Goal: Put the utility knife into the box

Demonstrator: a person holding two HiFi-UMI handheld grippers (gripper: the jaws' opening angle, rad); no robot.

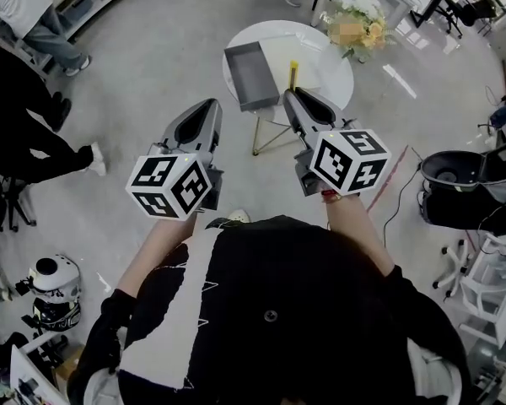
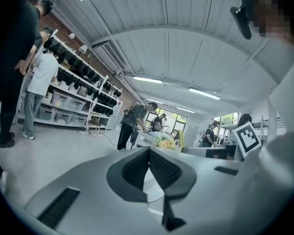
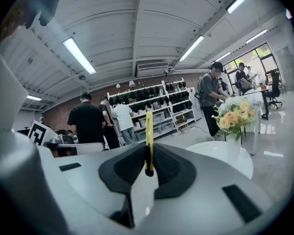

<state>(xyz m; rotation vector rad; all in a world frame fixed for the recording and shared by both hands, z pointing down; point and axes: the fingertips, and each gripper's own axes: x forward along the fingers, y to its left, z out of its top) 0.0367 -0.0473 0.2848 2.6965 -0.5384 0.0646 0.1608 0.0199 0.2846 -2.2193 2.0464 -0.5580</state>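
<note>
The yellow utility knife (image 3: 148, 141) is pinched by its lower end between the jaws of the right gripper (image 3: 148, 156), and most of its length stands out beyond them. In the head view the knife (image 1: 293, 72) hangs over the round white table (image 1: 331, 67), just beside the right wall of the open grey box (image 1: 251, 78) and not yet inside it. The box lies toward the table's left side. The left gripper (image 1: 209, 106) has its jaws together on nothing and is held out over the floor, short of the table.

With so short a hold, the knife could swing or slip as it is carried across. If its free end catches the box wall, the box might slide toward the table's edge. Letting go too early would drop the knife on the table instead.
</note>
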